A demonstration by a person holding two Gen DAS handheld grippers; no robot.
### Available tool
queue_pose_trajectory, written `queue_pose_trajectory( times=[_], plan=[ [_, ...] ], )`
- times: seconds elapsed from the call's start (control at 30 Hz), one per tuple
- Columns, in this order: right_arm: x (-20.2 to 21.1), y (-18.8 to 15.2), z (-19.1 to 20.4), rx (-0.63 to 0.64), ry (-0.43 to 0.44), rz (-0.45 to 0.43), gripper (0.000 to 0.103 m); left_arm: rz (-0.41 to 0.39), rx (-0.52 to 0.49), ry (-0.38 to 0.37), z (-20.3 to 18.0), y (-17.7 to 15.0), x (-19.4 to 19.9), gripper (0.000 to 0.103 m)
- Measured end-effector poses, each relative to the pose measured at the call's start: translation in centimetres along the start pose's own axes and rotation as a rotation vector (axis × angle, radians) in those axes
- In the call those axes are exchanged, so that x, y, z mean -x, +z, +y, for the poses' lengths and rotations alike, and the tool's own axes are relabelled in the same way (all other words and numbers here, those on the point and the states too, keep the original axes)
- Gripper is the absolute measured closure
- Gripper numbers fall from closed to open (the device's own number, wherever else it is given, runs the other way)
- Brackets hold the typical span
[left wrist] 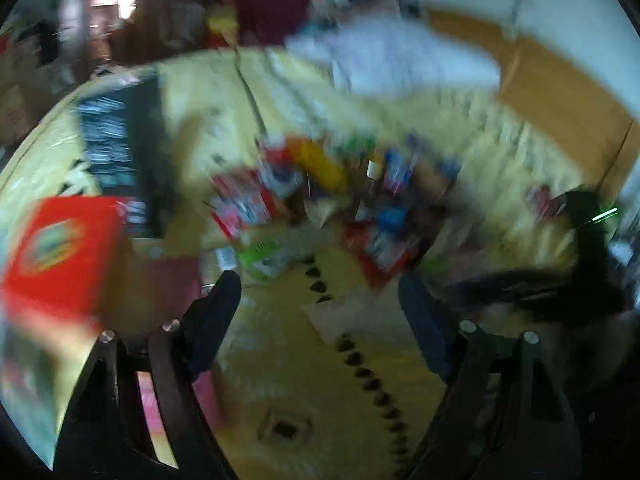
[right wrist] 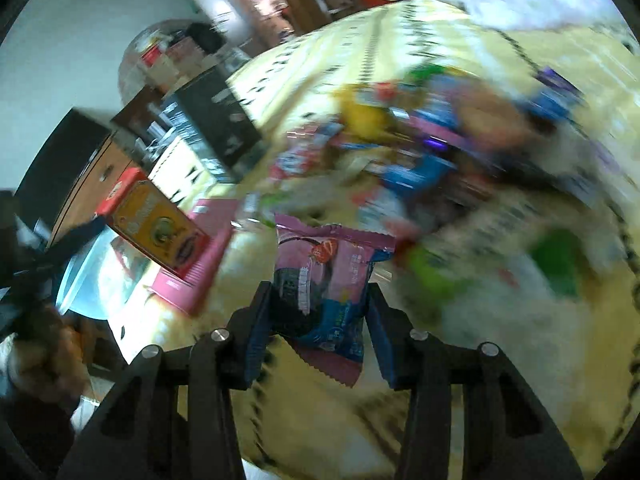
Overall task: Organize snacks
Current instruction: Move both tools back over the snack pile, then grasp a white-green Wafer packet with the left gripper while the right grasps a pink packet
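A blurred pile of colourful snack packets [left wrist: 320, 188] lies on the yellow patterned tablecloth [left wrist: 280, 380]. My left gripper [left wrist: 317, 280] hangs over the cloth just in front of the pile, open, with nothing between its fingers. In the right wrist view my right gripper [right wrist: 319, 288] is shut on a pink and blue snack packet [right wrist: 324, 276], which sticks out past the fingertips above the cloth. The same pile of snack packets [right wrist: 420, 140] lies beyond it, and green packets [right wrist: 436, 276] lie to its right.
A red box [left wrist: 60, 252] and a black box [left wrist: 120, 152] stand left of the pile. The right wrist view shows an orange box [right wrist: 156, 228] on a pink box [right wrist: 200, 264], beside a clear plastic container [right wrist: 88, 280]. A white cloth [left wrist: 400, 56] lies at the far edge.
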State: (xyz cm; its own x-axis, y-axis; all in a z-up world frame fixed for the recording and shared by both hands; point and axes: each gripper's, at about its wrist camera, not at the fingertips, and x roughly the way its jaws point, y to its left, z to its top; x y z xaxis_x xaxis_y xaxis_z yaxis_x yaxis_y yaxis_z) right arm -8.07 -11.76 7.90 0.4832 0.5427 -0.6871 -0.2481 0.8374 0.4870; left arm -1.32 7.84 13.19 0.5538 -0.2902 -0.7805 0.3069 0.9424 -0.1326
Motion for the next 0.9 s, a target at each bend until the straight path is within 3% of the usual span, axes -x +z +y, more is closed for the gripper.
queue_pose_trajectory(
  times=[0.13, 0.23, 0.4, 0.47, 0.5, 0.57, 0.6, 0.8, 0.9],
  plan=[
    [1.6, -0.6, -3.4, -0.055, 0.011, -0.023, 0.054, 0.128, -0.051, 0.066, 1.1, 2.0, -7.2, 0.025],
    [2.0, -0.7, -5.3, -0.087, 0.036, -0.038, 0.054, 0.167, -0.077, 0.076, 1.1, 2.4, -10.7, 0.024],
    [1.4, -1.0, -7.3, -0.126, 0.065, -0.031, 0.054, 0.223, -0.139, 0.205, 0.3, 1.7, -13.9, 0.021],
    [1.6, -1.1, -7.7, -0.129, 0.067, -0.038, 0.054, 0.279, -0.073, 0.161, 0.6, 1.4, -13.2, 0.021],
    [1.6, -1.2, -7.8, -0.13, 0.068, -0.04, 0.054, 0.3, -0.04, 0.099, 0.4, 1.5, -12.7, 0.021],
    [1.4, -1.2, -8.2, -0.14, 0.074, -0.043, 0.054, 0.315, 0.064, -0.107, 0.3, 1.7, -10.9, 0.036],
    [1.3, -1.2, -8.3, -0.141, 0.076, -0.045, 0.054, 0.315, 0.08, -0.154, 0.2, 1.6, -10.1, 0.037],
    [1.0, -1.2, -8.3, -0.137, 0.087, -0.052, 0.054, 0.241, 0.136, -0.048, 1.2, 1.7, -9.5, 0.035],
    [1.2, -1.4, -8.4, -0.134, 0.085, -0.05, 0.053, 0.224, 0.058, 0.004, 0.3, 2.1, -11.7, 0.035]
  ],
)
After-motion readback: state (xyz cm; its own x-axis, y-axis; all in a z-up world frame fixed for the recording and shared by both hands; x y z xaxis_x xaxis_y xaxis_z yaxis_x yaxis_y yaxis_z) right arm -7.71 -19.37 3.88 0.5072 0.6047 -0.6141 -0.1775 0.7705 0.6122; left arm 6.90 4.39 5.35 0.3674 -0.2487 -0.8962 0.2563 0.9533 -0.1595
